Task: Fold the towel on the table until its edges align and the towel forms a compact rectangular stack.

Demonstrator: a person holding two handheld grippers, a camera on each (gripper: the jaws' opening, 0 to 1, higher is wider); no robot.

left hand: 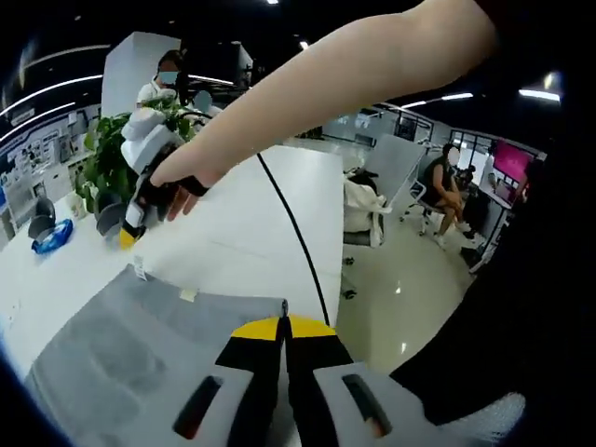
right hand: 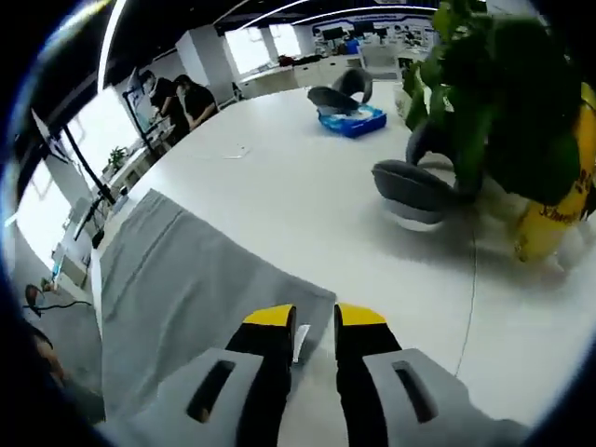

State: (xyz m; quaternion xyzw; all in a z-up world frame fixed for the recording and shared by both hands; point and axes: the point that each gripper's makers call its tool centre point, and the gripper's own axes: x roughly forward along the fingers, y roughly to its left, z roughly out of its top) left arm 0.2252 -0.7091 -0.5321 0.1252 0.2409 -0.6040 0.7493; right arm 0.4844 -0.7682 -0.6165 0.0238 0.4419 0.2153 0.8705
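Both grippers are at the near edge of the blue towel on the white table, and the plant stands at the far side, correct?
Not quite: the towel is grey, not blue, as the right gripper view shows. The rest holds: the right gripper and left gripper sit at its edge on the white table, with the plant beyond.

**Bystanders on and around the white surface**

A leafy potted plant (right hand: 494, 93) fills the upper right of the right gripper view, a yellow bottle (right hand: 549, 219) just beside it. Left of it sit a grey headset (right hand: 414, 186) and, farther up, a blue box (right hand: 352, 119). A seated person (left hand: 445, 186) is at the left gripper view's right.
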